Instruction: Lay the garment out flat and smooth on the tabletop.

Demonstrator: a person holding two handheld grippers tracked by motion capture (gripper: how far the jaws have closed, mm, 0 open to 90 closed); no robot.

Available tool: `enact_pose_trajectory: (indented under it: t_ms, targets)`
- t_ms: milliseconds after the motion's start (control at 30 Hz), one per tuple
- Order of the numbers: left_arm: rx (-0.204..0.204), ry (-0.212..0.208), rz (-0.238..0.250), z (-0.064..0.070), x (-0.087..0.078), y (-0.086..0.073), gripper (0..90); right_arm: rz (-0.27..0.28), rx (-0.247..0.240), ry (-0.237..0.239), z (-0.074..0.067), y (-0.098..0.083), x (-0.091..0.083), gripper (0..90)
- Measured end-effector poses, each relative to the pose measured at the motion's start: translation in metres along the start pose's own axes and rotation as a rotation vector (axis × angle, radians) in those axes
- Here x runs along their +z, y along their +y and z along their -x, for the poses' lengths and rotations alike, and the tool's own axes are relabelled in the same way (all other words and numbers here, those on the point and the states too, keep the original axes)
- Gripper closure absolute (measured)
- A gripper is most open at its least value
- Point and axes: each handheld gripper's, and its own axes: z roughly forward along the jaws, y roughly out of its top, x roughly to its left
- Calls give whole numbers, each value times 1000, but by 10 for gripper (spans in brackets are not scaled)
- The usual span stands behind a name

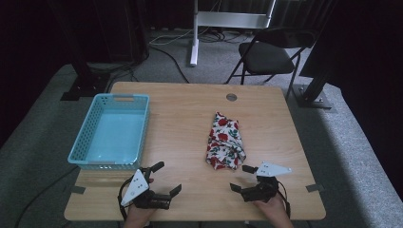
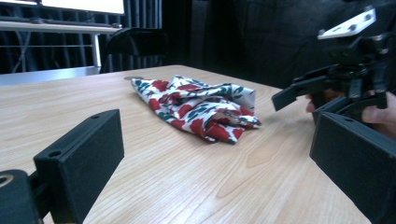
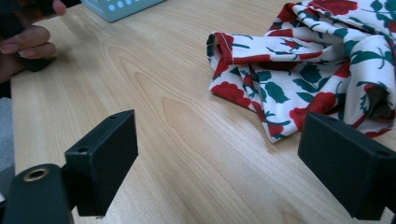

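A folded cloth [image 1: 225, 141], white with red flowers and green leaves, lies on the wooden table [image 1: 185, 118] right of centre. My left gripper [image 1: 167, 177] rests near the front edge, left of the cloth, open and empty. On the other side, my right gripper [image 1: 240, 178] sits just below the cloth's near end, also open with nothing in it. In the left gripper view the cloth [image 2: 196, 105] lies ahead between the wide-apart jaws. The right gripper view has the cloth [image 3: 317, 60] close ahead to the right, near its right jaw.
A light blue plastic basket [image 1: 114, 130] stands empty on the table's left side; its corner [image 3: 116, 7] appears in the right gripper view. A black folding chair [image 1: 266, 54] and a white stand [image 1: 195, 33] are behind the table. A round grommet [image 1: 231, 97] marks the far edge.
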Motion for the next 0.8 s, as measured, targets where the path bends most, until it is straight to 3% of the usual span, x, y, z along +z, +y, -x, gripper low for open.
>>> enact_pose_trajectory:
  t_ms: [233, 400, 633, 800]
  targets:
    - [14, 0, 0, 3, 0, 0, 34, 6, -15, -26, -1, 1, -1, 114]
    - [-17, 6, 11, 0, -3, -1, 33, -21, -19, -50, -2, 3, 1, 114]
    - [14, -11, 20, 3, -2, -1, 33, -44, -6, -45, -1, 4, 1, 114]
    - [0, -14, 19, 1, -2, -1, 34, -83, -12, -51, -4, 5, 3, 115]
